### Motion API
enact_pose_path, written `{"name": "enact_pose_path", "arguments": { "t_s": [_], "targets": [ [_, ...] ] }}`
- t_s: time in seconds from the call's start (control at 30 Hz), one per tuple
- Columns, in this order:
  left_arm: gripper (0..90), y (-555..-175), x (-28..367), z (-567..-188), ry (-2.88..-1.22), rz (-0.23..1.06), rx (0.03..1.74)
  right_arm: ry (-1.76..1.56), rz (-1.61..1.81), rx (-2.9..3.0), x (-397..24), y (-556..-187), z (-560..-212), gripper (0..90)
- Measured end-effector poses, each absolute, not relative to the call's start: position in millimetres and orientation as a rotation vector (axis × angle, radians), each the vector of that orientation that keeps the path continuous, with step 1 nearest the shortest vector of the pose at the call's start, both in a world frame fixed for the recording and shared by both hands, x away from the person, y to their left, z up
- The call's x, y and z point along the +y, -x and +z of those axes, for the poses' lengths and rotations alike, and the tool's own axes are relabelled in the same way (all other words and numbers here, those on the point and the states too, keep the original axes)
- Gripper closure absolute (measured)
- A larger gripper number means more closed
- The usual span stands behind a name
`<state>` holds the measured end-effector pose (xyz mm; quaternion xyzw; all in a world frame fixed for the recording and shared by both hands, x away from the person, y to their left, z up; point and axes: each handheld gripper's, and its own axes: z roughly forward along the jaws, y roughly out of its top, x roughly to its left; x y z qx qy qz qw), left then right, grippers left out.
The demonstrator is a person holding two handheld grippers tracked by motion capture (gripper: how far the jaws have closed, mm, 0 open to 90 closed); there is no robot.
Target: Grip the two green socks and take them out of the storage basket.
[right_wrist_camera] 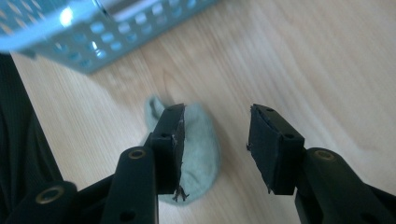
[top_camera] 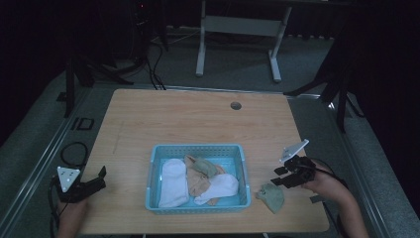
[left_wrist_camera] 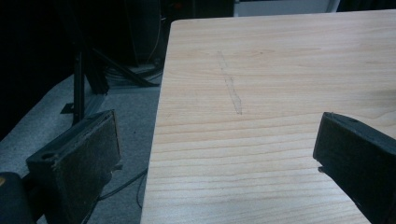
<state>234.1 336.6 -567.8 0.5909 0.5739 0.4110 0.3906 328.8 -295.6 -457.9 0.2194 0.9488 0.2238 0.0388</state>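
Where the high view covers the desk, the green sock lies just left of the right gripper. In the left gripper view, the left gripper has spread fingers, nothing between. In the right gripper view, spread fingers hover over the sock, basket beyond.

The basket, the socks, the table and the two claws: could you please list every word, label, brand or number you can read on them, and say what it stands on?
No readable text in these views.
Basket: plain blue mesh, no label.
Socks: white sock and green sock carry no print.
Table: bare wood, a faint scuff, no writing.
Left claw and right claw: black, no markings legible.
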Motion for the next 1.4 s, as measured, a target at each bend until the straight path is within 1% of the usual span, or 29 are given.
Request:
{"name": "enact_pose_path", "arguments": {
  "t_s": [0.1, 0.77, 0.87, 1.07, 1.4],
  "targets": [
    [0.3, -234, 337, -568, -1.502, 1.043, 1.459, -0.651, 0.693, 2.909, -287, -330, -452, 53.1],
    [0.3, -234, 337, -568, -1.503, 1.043, 1.458, -0.45, 0.75, 2.891, -227, -338, -419, 52.0],
    [0.3, -234, 337, -568, -1.503, 1.042, 1.457, -0.433, 0.761, 2.893, -221, -339, -418, 52.0],
    [0.3, -234, 336, -568, -1.503, 1.042, 1.456, -0.379, 0.763, 2.919, -195, -343, -421, 51.9],
    [0.3, -234, 336, -568, -1.505, 1.043, 1.455, -0.334, 0.718, 2.961, -162, -349, -434, 51.7]
  ]
}}
